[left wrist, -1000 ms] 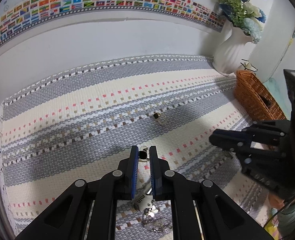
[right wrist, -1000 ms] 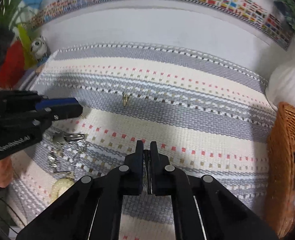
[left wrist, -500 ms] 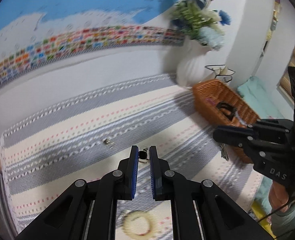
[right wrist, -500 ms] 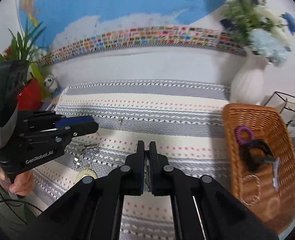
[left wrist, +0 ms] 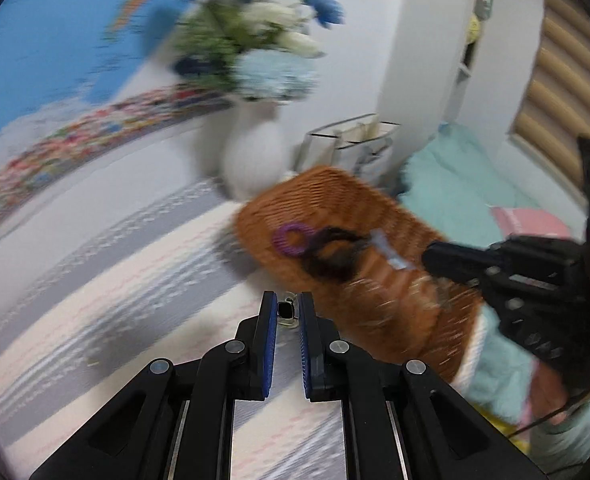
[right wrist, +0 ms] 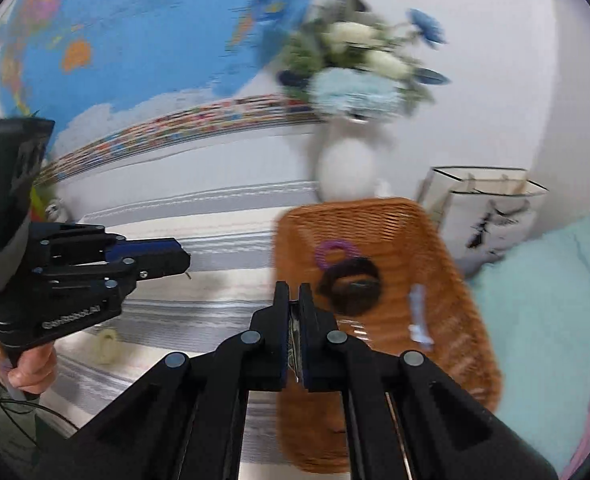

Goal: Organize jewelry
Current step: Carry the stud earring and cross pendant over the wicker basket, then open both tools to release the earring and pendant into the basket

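Room: world map (right wrist: pixel 135 40) with a flag border on the far wall; white vase (right wrist: pixel 345 168) of blue and white flowers; teal bedding (left wrist: pixel 455 184) at right.
Surface: striped woven cloth (left wrist: pixel 95 272), grey and cream.
Writing: lettering on the left gripper's body in the right view, too blurred to read.
Basket (right wrist: pixel 447 264): wicker, right of the cloth; holds purple ring (right wrist: pixel 331 254), dark hair tie (right wrist: pixel 351 286), pale clip (right wrist: pixel 417 314).
Left gripper (left wrist: pixel 288 310): clamped on small dark-stoned jewelry piece (left wrist: pixel 285 311), near the basket's near-left edge.
Right gripper (right wrist: pixel 294 300): jaws pressed on a thin metallic piece (right wrist: pixel 294 340), over the basket's left rim.
Right view only: pale ring (right wrist: pixel 107 344) on cloth; hand (right wrist: pixel 31 368).
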A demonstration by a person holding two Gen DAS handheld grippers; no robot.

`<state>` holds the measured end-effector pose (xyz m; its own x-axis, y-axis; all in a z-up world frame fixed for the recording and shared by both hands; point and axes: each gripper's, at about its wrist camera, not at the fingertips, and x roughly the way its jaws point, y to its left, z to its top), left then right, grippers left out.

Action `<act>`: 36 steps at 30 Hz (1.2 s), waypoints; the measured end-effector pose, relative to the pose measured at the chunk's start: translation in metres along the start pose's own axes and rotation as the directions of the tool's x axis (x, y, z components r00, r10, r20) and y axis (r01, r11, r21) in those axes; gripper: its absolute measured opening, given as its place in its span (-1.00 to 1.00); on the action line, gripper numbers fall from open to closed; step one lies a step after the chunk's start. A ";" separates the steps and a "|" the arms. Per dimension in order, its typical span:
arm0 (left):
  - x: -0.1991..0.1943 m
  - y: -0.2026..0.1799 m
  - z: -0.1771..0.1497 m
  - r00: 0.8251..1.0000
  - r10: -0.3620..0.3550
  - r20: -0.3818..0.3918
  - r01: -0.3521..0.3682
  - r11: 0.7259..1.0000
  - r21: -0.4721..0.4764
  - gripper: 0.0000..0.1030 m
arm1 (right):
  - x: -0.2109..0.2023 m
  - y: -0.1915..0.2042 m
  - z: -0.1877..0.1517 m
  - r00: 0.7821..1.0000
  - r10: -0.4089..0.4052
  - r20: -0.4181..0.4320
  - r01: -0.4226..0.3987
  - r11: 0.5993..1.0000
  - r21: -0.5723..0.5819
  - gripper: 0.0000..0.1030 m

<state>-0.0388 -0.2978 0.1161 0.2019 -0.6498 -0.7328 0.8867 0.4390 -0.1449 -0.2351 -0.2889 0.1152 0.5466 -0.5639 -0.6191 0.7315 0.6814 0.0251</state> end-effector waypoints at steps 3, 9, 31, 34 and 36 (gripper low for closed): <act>0.018 -0.016 0.014 1.000 -0.020 0.004 0.020 1.000 0.007 -0.80 | 0.004 -0.026 -0.008 1.000 -0.019 -0.011 0.019 0.999 0.031 -0.91; 0.064 -0.040 0.045 0.998 -0.062 -0.031 0.063 0.998 0.015 -0.80 | 0.026 -0.064 -0.015 0.999 -0.025 -0.038 0.028 0.996 0.088 -0.91; 0.108 -0.052 0.065 0.971 -0.224 -0.080 0.223 0.975 -0.018 -0.14 | 0.036 -0.109 -0.025 1.000 -0.012 -0.025 0.017 0.981 0.195 -0.54; 0.079 -0.045 0.055 0.981 -0.187 -0.048 0.187 0.982 -0.008 -0.14 | 0.024 -0.101 -0.026 1.000 0.004 -0.007 -0.002 0.981 0.196 -0.54; 0.057 -0.037 0.048 0.987 -0.161 -0.024 0.161 0.987 -0.004 -0.14 | 0.017 -0.091 -0.026 1.000 0.021 -0.001 -0.021 0.982 0.189 -0.54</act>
<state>-0.0406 -0.3809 0.1120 0.0464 -0.6966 -0.7160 0.9061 0.3311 -0.2634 -0.3029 -0.3485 0.0818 0.5615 -0.5490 -0.6191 0.7841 0.5922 0.1859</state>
